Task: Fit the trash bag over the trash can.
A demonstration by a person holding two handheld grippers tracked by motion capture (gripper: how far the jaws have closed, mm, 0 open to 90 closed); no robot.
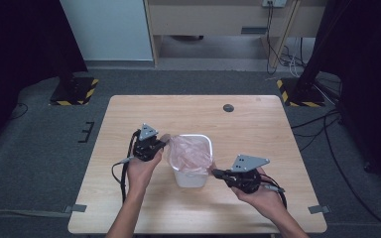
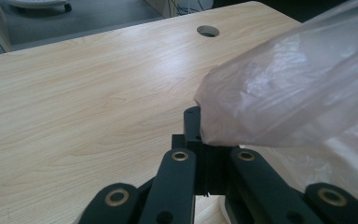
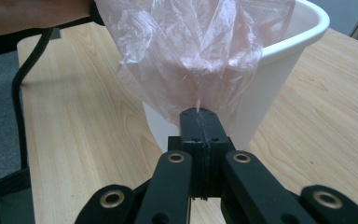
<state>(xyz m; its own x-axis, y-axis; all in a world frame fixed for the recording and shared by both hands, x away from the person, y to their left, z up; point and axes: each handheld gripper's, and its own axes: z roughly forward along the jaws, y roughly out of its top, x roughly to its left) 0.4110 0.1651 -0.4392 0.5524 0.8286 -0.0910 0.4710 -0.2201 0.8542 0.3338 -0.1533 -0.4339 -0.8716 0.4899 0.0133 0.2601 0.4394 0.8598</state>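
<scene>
A white plastic bin [image 1: 192, 173] stands upright in the middle of the wooden table [image 1: 129, 114]. A thin pink plastic bag [image 1: 191, 152] sits in its mouth, pulled out over two sides. My left gripper [image 1: 162, 145] is at the bin's left rim, shut on the bag's edge [image 2: 223, 126]. My right gripper [image 1: 215, 173] is at the bin's front right corner, shut on another part of the bag's edge [image 3: 200, 93]. In the right gripper view the bag hangs over the bin wall [image 3: 270, 79], stretched taut between the jaws and the rim.
A round cable hole [image 1: 228, 107] lies near the table's far edge. Cables trail from both grippers over the table toward the person's forearms. Black stands with striped bases [image 1: 74, 91] flank the table on the floor.
</scene>
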